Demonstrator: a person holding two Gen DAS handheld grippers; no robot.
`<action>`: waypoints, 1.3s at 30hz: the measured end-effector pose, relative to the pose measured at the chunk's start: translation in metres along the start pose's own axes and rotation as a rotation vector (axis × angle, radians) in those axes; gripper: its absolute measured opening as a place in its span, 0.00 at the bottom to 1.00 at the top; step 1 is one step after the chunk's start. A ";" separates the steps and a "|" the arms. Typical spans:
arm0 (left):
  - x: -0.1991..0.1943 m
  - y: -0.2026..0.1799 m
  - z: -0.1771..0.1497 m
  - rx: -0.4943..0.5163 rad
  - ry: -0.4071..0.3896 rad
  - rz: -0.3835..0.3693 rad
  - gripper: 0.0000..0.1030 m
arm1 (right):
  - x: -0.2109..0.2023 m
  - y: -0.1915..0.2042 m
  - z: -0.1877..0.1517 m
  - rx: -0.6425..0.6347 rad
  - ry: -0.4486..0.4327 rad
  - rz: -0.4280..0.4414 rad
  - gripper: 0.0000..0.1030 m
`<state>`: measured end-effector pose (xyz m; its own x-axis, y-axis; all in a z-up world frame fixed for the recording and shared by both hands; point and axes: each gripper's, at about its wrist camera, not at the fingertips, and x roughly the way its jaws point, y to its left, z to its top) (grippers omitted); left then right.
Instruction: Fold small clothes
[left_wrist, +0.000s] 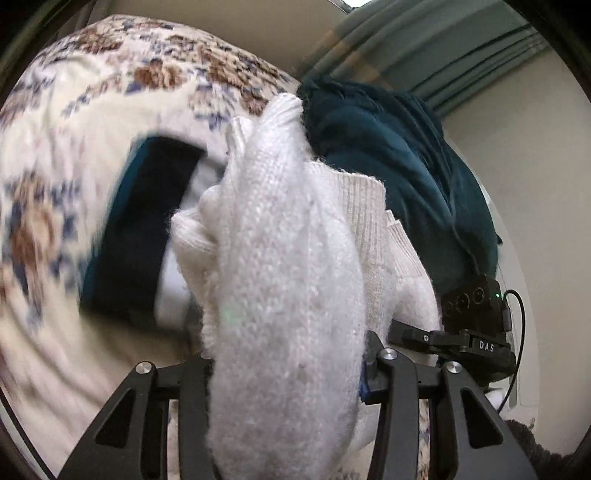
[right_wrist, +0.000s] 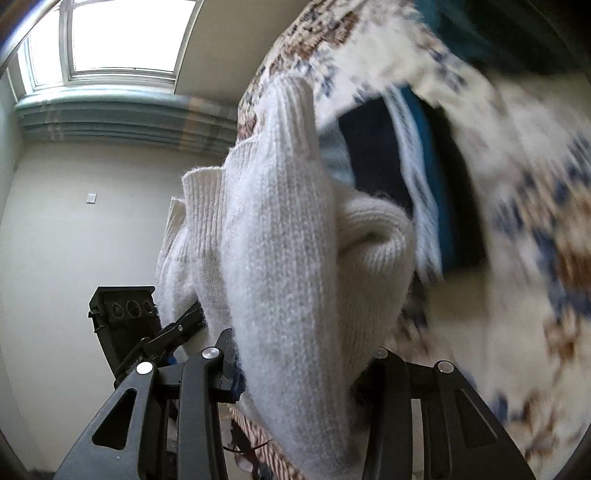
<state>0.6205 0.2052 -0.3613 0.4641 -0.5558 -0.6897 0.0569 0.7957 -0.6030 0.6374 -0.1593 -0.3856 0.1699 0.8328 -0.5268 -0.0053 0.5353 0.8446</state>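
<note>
A white knitted garment (left_wrist: 288, 258) fills the middle of the left wrist view, bunched and draped over my left gripper (left_wrist: 288, 332), which is shut on it; the cloth hides the fingertips. In the right wrist view the same white knit (right_wrist: 280, 229) hangs over my right gripper (right_wrist: 299, 343), also shut on it, with its ribbed hem (right_wrist: 203, 192) at the left. Each gripper sees the other close beside it: the right gripper (left_wrist: 417, 334) clamps the knit's edge, and the left gripper (right_wrist: 184, 321) does likewise.
A cream cover with brown and blue flowers (left_wrist: 55, 147) lies behind, blurred. On it sits a stack of folded dark navy and teal clothes (left_wrist: 136, 229). A loose teal cloth heap (left_wrist: 399, 166) is at the right. Beyond are a curtain (left_wrist: 443, 48), a window (right_wrist: 125, 37) and a wall.
</note>
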 end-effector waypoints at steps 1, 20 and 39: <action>0.005 0.006 0.018 0.004 0.000 0.007 0.39 | 0.012 0.006 0.019 0.002 -0.014 -0.002 0.41; 0.054 0.116 0.063 -0.078 0.078 0.164 0.58 | 0.075 -0.010 0.091 -0.131 -0.097 -0.593 0.82; -0.027 -0.008 -0.016 0.175 -0.036 0.650 0.95 | -0.038 0.147 -0.065 -0.307 -0.401 -1.047 1.00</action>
<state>0.5932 0.2104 -0.3442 0.4811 0.0552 -0.8749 -0.1027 0.9947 0.0063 0.5659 -0.1029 -0.2475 0.5319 -0.1118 -0.8394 0.0931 0.9930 -0.0732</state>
